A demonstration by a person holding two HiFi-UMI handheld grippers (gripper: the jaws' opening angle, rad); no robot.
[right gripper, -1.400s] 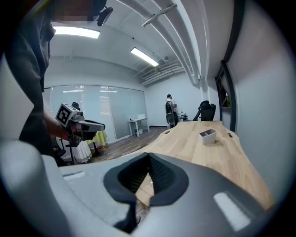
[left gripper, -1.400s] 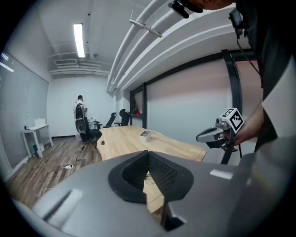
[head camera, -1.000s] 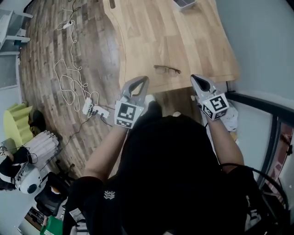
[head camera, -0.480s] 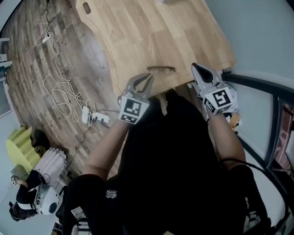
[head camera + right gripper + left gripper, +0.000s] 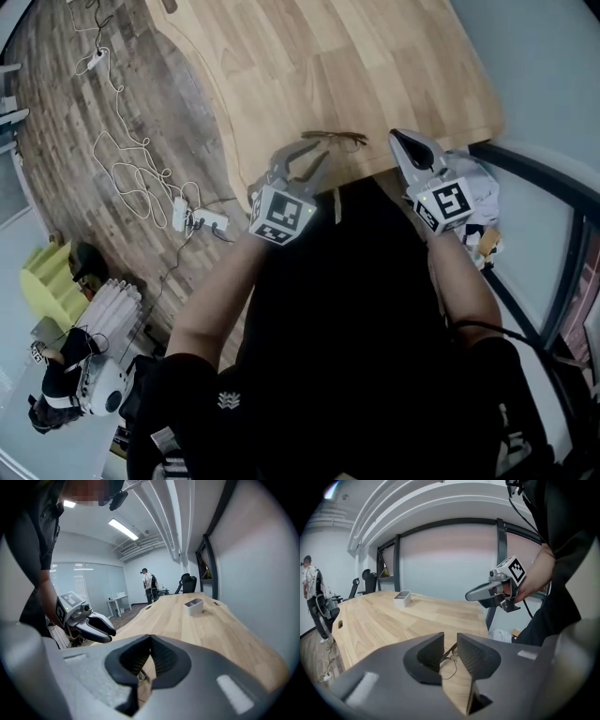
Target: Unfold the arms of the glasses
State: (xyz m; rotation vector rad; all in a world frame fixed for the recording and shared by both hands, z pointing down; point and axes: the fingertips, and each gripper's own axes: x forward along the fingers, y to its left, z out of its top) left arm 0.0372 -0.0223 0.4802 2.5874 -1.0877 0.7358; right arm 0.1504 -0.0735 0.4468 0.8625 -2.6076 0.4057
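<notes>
glasses (image 5: 333, 139): look folded, at near edge of desk (image 5: 375, 56), untouched
left gripper (image 5: 309, 155): jaws just been opening, part-spread, glasses ahead in gap, not pinched
right gripper (image 5: 398, 141): pressed together, empty
handling: light, thin, fragile; probably pinch an arm tip

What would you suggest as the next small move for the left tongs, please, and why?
Probably ease the left tongs forward until one end of the glasses sits between them. Their jaws have just been opening and hold nothing yet. The glasses lie just ahead, near the edge of the table, and the right tongs are shut.
</notes>
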